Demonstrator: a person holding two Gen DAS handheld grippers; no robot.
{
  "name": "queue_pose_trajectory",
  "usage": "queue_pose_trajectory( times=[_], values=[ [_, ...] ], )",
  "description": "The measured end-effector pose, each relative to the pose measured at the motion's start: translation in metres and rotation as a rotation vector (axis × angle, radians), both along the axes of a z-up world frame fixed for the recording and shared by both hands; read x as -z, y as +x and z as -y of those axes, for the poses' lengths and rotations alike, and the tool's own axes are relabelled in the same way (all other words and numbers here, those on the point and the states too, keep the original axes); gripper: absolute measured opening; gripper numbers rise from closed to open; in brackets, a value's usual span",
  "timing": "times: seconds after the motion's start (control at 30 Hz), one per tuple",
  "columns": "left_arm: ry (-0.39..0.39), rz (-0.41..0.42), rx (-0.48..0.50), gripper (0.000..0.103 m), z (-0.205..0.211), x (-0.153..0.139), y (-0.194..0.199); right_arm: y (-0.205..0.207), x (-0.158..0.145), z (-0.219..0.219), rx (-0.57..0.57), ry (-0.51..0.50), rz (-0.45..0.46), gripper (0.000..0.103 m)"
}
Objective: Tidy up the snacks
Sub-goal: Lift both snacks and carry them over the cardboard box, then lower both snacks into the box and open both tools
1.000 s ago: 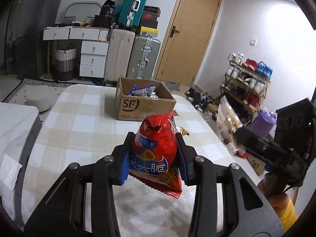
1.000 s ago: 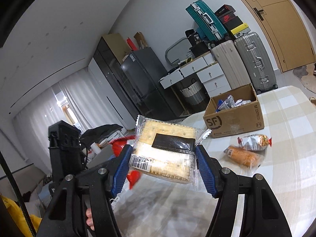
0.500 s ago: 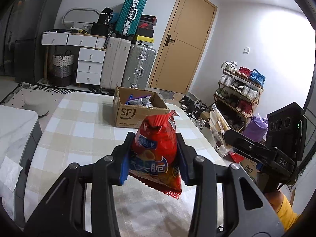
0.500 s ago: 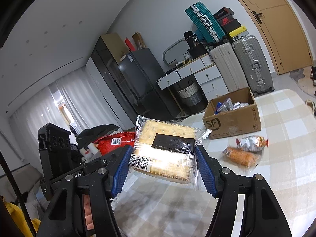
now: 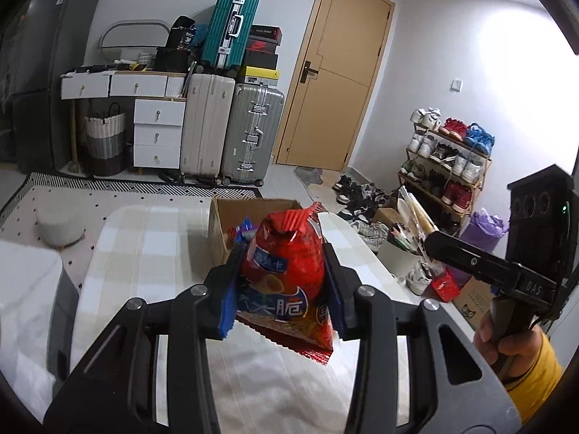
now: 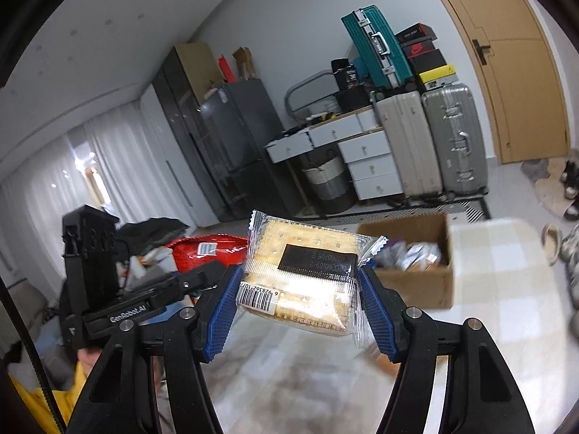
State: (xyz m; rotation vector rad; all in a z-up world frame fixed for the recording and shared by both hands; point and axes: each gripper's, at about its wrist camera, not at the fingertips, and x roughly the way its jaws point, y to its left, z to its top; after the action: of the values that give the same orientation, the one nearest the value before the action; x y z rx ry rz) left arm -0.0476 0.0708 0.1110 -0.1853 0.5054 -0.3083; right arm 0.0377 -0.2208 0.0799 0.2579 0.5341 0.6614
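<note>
Two grippers are in play, each clamped on a snack. In the left wrist view, the left gripper (image 5: 282, 285) sits at lower centre of the frame, its blue pads (image 5: 228, 302) pressing both sides of a red chip bag (image 5: 286, 275). The bag stands upright between the fingers, its crimped top at mid-frame and its lower edge hanging below the pads, clear of the checked table (image 5: 144, 253). Behind the bag, just above centre, an open cardboard box (image 5: 220, 224) stands on the table with wrappers showing inside. At right of the same frame the right gripper (image 5: 434, 244) is seen from the side, held by a hand (image 5: 506, 340) with a yellow sleeve at the lower right.

In the right wrist view, the right gripper (image 6: 302, 296) holds a clear cracker pack (image 6: 300, 278) at centre frame, its blue pads (image 6: 374, 316) squeezing the pack's left and right ends. The pack lies roughly flat, barcode at its lower left, above the table (image 6: 506, 289). The box (image 6: 416, 289) sits right of centre, beyond the pack, with silvery wrappers (image 6: 412, 255) in it. At left of this frame the left gripper (image 6: 202, 275) appears from the side, with the chip bag (image 6: 206, 253) red behind it.

Suitcases (image 5: 231, 123), white drawers (image 5: 157, 133) and a door (image 5: 336, 83) fill the upper background; a shoe rack (image 5: 448, 166) stands at right.
</note>
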Motion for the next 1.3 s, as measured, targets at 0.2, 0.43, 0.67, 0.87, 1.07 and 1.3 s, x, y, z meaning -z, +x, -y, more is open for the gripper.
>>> queue_pose_trajectory(
  times=[0.2, 0.43, 0.67, 0.87, 1.07, 1.3],
  values=[
    [0.048, -0.045, 0.022, 0.037, 0.019, -0.007, 0.078, 0.07, -0.014, -0.003, 0.028, -0.081, -0.013, 0.065],
    [0.074, -0.117, 0.071, 0.037, 0.042, 0.012, 0.186, 0.161, 0.001, -0.008, 0.033, -0.128, -0.103, 0.065],
    [0.086, -0.2, 0.093, 0.037, 0.066, 0.043, 0.305, 0.238, 0.038, -0.008, 0.059, -0.155, -0.218, 0.065],
    [0.073, -0.295, 0.086, 0.038, 0.077, 0.082, 0.394, 0.277, 0.078, -0.002, 0.077, -0.19, -0.306, 0.065],
    [0.082, -0.332, 0.09, 0.038, 0.087, 0.119, 0.435, 0.295, 0.103, 0.0, 0.07, -0.19, -0.346, 0.065],
    [0.131, -0.336, 0.094, 0.038, 0.103, 0.142, 0.444, 0.302, 0.116, -0.001, 0.064, -0.183, -0.369, 0.065]
  ],
)
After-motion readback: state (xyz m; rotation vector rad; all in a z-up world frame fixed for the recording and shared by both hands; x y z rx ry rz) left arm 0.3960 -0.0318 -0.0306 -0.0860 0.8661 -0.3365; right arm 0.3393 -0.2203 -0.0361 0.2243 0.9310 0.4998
